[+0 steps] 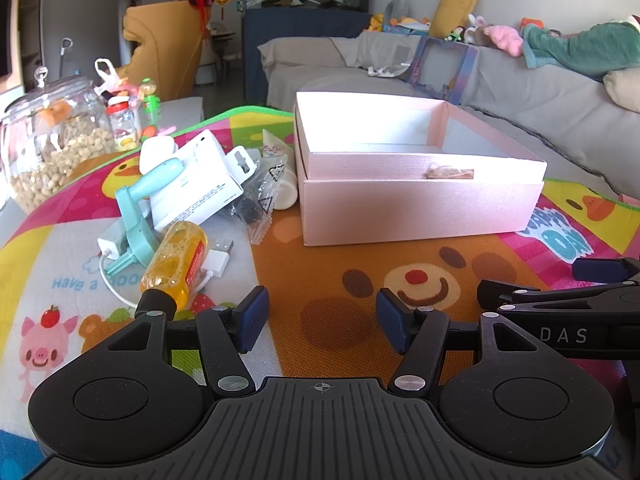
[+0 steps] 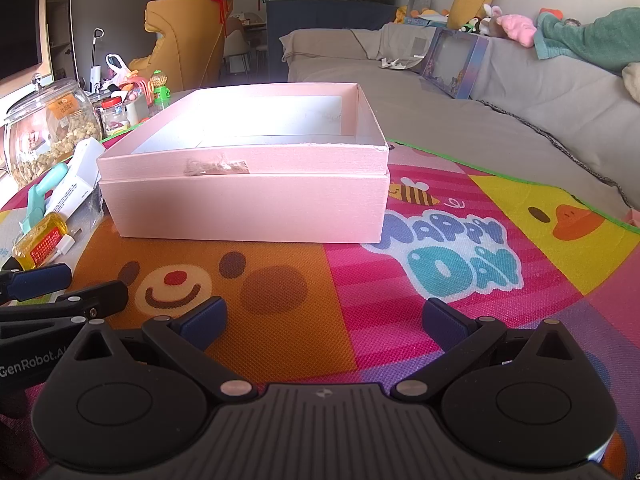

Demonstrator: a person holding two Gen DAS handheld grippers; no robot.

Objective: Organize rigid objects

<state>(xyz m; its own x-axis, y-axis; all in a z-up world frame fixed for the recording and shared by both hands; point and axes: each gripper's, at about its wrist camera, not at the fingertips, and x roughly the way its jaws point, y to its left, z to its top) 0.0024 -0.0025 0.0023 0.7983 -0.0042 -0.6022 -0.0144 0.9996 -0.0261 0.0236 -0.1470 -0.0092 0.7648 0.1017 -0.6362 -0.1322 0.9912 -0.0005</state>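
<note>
Cartoon-printed play mat [image 1: 320, 264] carries everything: the left gripper [image 1: 322, 322] and right gripper [image 2: 324, 322] both hover low over its near edge, jaws spread and holding nothing. Ahead of them sits an open pink box [image 1: 420, 208], pale inside, with torn tape on its front wall. Toward the mat's left edge lies a heap: yellow bottle [image 1: 176, 266], teal handle [image 1: 138, 216], white carton [image 1: 196, 184], USB cable [image 1: 218, 258].

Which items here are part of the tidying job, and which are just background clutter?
Job: pink box, yellow bottle, teal tool, white carton, USB cable.
Background: snack jar, small red-lidded jar, sofa.
</note>
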